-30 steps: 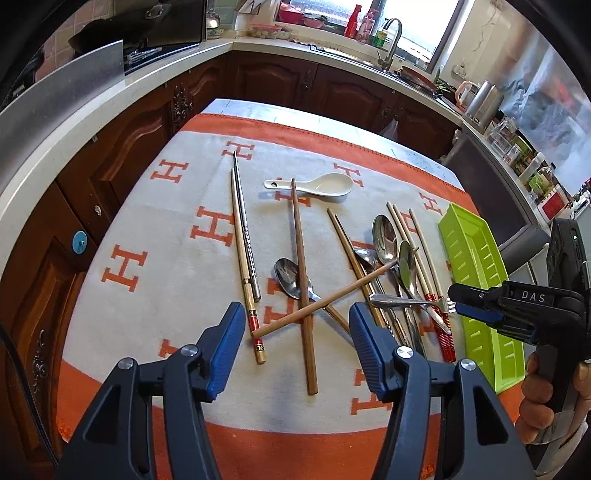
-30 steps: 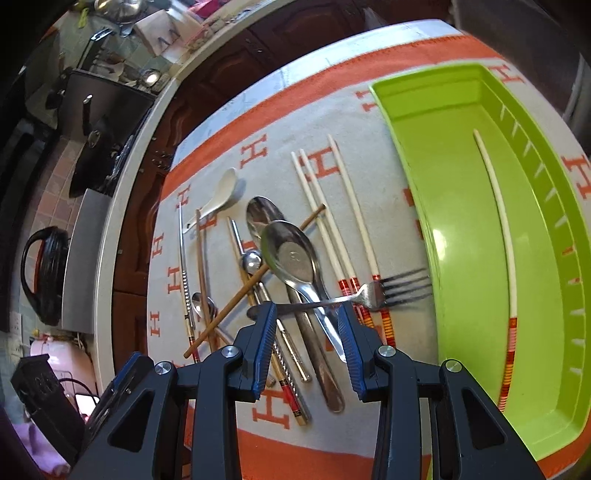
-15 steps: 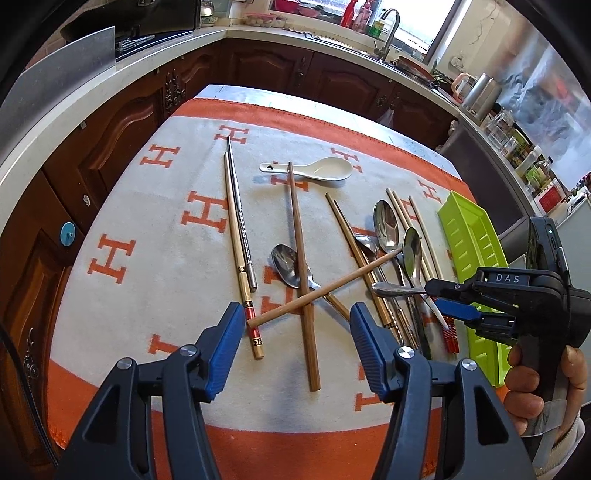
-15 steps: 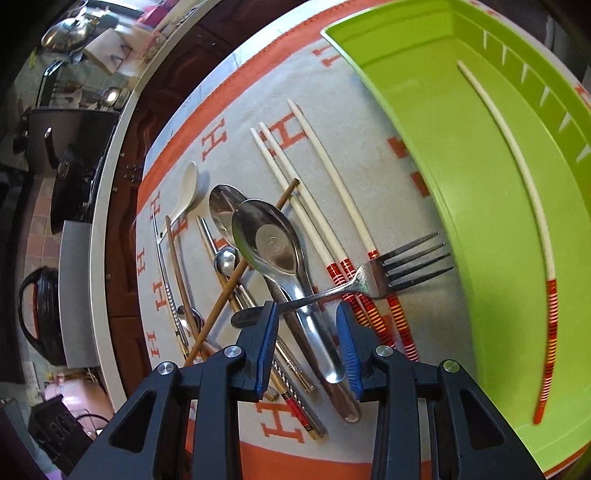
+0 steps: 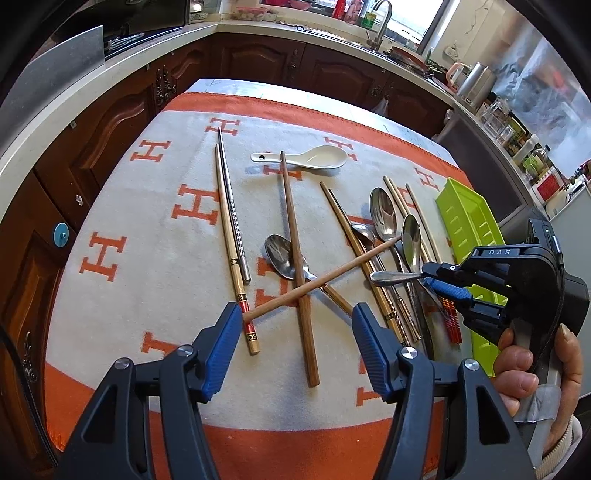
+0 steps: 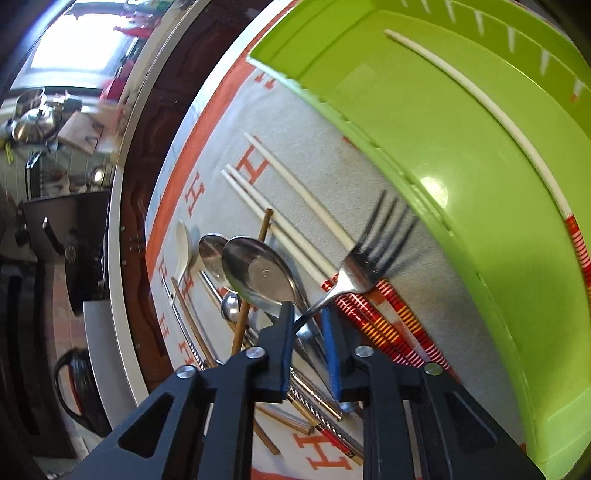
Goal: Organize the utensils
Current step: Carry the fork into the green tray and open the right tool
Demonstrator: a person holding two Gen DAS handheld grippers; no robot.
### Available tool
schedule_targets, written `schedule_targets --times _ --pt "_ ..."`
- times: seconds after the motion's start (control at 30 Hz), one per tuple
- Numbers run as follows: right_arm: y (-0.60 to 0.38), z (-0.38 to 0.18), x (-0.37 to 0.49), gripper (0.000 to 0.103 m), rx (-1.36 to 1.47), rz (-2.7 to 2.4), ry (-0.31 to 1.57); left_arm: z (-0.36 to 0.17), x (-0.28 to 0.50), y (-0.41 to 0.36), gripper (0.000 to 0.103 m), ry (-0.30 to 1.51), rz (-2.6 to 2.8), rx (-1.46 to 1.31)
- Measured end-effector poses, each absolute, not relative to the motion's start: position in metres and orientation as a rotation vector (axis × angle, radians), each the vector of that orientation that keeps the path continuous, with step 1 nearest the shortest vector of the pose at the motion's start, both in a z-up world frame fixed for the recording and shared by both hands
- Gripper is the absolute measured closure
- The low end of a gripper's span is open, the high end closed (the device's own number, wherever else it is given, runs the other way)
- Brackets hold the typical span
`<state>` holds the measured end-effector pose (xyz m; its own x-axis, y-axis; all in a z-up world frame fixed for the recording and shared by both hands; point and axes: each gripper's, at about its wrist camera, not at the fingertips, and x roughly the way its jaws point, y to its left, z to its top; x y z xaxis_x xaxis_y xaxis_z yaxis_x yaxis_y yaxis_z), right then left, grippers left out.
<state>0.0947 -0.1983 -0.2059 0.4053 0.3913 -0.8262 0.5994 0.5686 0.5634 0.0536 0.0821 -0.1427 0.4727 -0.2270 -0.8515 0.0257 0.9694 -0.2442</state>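
A grey cloth (image 5: pixel 155 258) with an orange border and orange H motifs covers the table. Behind it, dark wooden cabinets (image 5: pixel 258 62) run beneath a pale countertop (image 5: pixel 110 62). A tap (image 5: pixel 382 14) stands at the window, with red bottles (image 5: pixel 341 7) beside it. A steel kettle (image 5: pixel 476 86) sits on the right-hand counter; another kettle (image 6: pixel 35 123) appears in the right wrist view, blurred.
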Motion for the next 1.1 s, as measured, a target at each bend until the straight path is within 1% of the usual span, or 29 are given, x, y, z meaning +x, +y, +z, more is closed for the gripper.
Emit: schedule_targets --times 0.23,0.5,0.7,0.83,1.1 --pt "-0.192 -0.211 0.095 0.090 1.073 -0.216 1.176 -0.144 0.052 0.079 0.042 1.075 -0.165 -0.198" --pt "-0.201 -0.206 0.090 0.101 1.095 -0.207 1.123 -0.144 0.050 0.078 0.041 1.074 -0.172 -0.187" --pt "-0.198 -0.200 0.086 0.101 1.068 -0.154 1.135 -0.142 0.048 0.079 0.039 1.068 -0.167 -0.189" --pt "-0.199 -0.184 0.079 0.101 1.024 -0.110 1.126 -0.138 0.049 0.079 0.039 1.062 -0.167 -0.186" --pt "-0.231 -0.121 0.069 0.101 0.908 -0.022 1.110 -0.129 0.055 0.074 0.039 1.050 -0.158 -0.168"
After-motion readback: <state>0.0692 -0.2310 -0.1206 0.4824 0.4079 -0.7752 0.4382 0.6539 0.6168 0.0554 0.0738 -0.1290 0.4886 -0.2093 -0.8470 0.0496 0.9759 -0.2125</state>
